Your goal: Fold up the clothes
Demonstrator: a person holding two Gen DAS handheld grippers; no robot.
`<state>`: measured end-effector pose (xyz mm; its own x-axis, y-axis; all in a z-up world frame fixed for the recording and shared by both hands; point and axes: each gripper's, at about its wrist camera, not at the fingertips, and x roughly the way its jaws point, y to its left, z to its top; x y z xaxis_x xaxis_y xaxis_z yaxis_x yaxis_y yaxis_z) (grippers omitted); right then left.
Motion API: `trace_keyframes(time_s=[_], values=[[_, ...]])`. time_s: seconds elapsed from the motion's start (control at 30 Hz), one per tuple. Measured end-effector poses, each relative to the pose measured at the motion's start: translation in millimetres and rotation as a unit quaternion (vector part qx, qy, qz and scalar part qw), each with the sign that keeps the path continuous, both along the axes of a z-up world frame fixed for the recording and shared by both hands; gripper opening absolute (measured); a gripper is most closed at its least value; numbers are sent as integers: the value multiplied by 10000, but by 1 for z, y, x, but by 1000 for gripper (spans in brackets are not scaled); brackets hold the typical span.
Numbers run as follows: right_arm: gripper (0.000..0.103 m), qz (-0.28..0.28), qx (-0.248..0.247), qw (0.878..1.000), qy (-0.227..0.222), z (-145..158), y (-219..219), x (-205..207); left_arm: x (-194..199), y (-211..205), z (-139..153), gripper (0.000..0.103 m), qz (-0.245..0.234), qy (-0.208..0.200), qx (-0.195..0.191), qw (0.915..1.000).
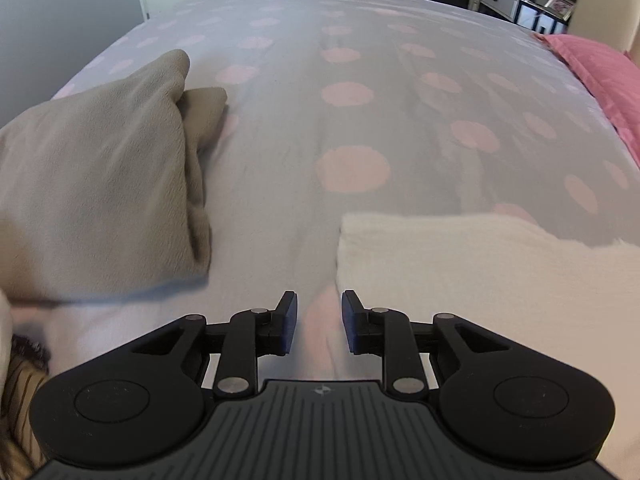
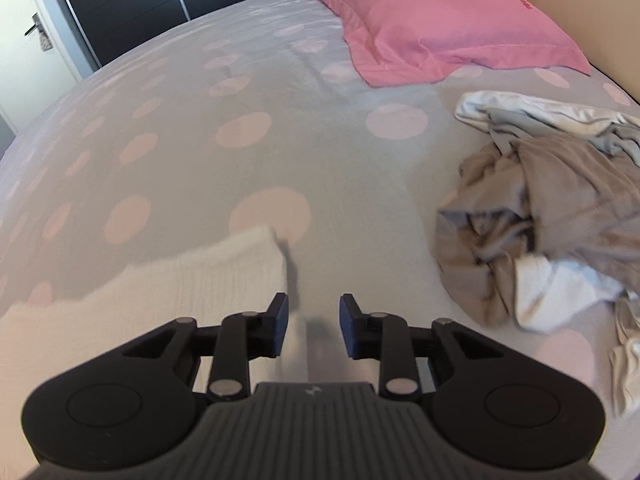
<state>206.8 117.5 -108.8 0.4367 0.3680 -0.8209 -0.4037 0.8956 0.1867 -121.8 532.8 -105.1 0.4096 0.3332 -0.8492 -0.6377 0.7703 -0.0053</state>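
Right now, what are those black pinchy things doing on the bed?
A person is folding clothes on the spotted bed cover with two handheld grippers. Both the left gripper and the right gripper are open and hold nothing. A folded white garment lies between them, a folded beige one sits on the left, and a crumpled pile of clothes waits on the right.

The right gripper [image 2: 313, 330] is hovering with its jaws apart over the dotted bedspread [image 2: 248, 128], a folded white cloth [image 2: 168, 280] lying just left (crumpled clothes [image 2: 560, 208] are sitting right, below a pink pillow [image 2: 432, 16]).
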Motion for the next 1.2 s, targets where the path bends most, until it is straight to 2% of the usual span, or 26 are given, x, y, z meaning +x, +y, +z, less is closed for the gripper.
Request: trace_keyframes(time_s=[0.1, 0.33, 0.53, 0.73, 0.83, 0.9, 0.97, 1.07, 1.1, 1.17, 1.2], values=[[33, 167, 28, 9996, 212, 6, -20, -24, -24, -19, 9, 31, -216, 88, -74, 9997], [38, 701, 0, 9957, 610, 16, -58, -93, -78, -70, 22, 39, -788, 166, -324, 9962], [44, 823, 19, 9931, 832, 9, -86, -140, -105, -102, 19, 39, -1119, 280, -155, 9932], [46, 778, 64, 9932, 865, 1, -96, -143, -125, -115, 8, 44, -1308, 262, -82, 9910], [45, 796, 112, 9927, 904, -2, -94, -140, -123, -122, -1, 44, -1484, 332, 127, 9883], [44, 856, 97, 9923, 891, -3, -90, -141, -121, -134, -3, 40, -1784, 310, 215, 9832], [44, 960, -11, 9920, 819, -5, -85, -144, -119, -154, -3, 39, -2314, 313, 380, 9716], [44, 1059, -102, 9913, 777, -8, -83, -147, -120, -183, -7, 39, -2887, 388, 1025, 9511], [44, 1049, -110, 9912, 794, -10, -84, -146, -120, -188, -9, 39, -2975, 401, 1176, 9466], [44, 1026, -109, 9911, 842, -13, -85, -144, -120, -188, -13, 39, -2972, 401, 1256, 9457], [44, 1020, -104, 9910, 866, -14, -86, -143, -120, -182, -14, 39, -2885, 411, 1221, 9488]])
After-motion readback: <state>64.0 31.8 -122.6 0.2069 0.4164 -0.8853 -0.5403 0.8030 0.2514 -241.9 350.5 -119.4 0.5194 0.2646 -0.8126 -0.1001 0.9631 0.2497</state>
